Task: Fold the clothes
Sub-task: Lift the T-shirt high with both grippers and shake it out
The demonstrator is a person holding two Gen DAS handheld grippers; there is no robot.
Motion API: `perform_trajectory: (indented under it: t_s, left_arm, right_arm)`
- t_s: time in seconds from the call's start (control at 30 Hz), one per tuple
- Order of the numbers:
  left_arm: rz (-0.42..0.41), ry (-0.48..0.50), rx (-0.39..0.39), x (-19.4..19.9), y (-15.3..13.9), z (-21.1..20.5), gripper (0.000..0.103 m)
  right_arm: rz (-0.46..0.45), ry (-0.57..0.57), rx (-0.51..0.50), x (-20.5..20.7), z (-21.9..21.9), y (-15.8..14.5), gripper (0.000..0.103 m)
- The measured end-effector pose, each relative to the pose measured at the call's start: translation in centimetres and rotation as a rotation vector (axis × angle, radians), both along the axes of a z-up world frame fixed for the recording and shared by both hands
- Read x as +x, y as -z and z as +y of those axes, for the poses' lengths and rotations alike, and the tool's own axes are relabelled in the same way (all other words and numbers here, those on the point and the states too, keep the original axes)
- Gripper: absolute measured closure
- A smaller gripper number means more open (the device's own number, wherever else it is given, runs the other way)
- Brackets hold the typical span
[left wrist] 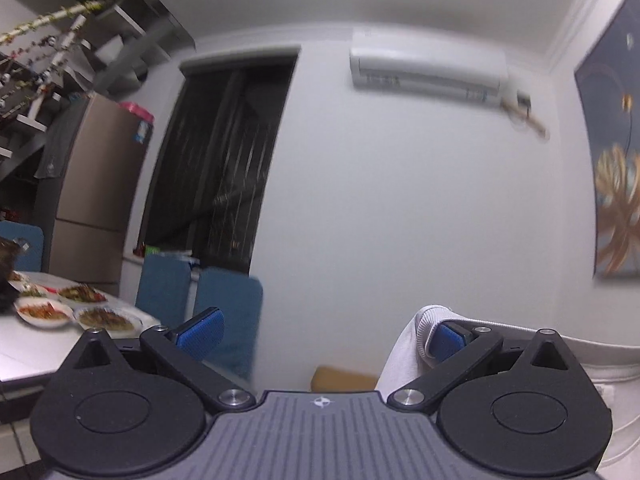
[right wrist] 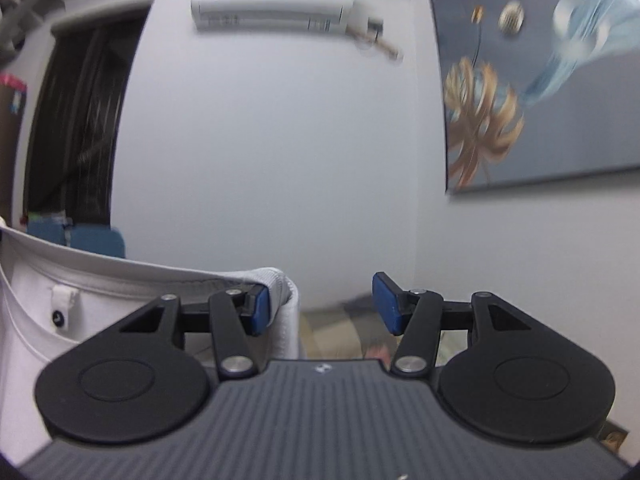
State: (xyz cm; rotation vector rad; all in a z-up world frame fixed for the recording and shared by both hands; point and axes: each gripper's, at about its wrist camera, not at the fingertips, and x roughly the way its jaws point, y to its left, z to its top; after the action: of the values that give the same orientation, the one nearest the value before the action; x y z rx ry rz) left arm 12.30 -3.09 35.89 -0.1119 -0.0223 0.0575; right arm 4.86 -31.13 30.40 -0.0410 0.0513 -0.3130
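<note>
A white garment point(left wrist: 404, 356) with a ribbed edge hangs over the right finger of my left gripper point(left wrist: 324, 336), whose jaws stand wide apart. In the right wrist view the same white garment point(right wrist: 120, 280), with a small label inside, is draped over the left finger of my right gripper point(right wrist: 322, 304), also wide open. Both grippers are raised and point at the far wall. The cloth stretches between them; its lower part is hidden.
A dining table point(left wrist: 36, 344) with plates of food stands at the left, with blue chairs point(left wrist: 228, 320) beside it. A fridge point(left wrist: 96, 184), a dark doorway point(left wrist: 224, 160), an air conditioner point(left wrist: 428, 68) and a wall painting point(right wrist: 540, 92) are ahead.
</note>
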Motion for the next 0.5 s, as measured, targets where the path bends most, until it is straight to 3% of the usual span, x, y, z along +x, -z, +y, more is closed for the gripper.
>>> perform_trajectory:
  t_s: [0.07, 0.17, 0.37, 0.5]
  left_arm:
    - [0.041, -0.022, 0.044, 5.7, 4.1, -1.4, 0.0]
    - [0.103, -0.05, 0.104, 14.4, 10.4, -3.9, 0.0]
    - [0.269, -0.007, 0.144, 31.5, 25.6, -7.6, 0.0]
    - [0.398, 0.044, 0.134, 40.6, 36.1, -9.0, 0.0]
  right_arm:
    - [0.114, 0.007, -0.008, 6.4, -0.7, 4.0, 0.048]
    - [0.206, 0.025, 0.024, 15.5, -1.7, 9.9, 0.048]
    - [0.365, 0.049, 0.067, 32.6, -4.9, 22.7, 0.048]
    - [0.443, 0.047, 0.071, 41.2, -7.0, 31.9, 0.048]
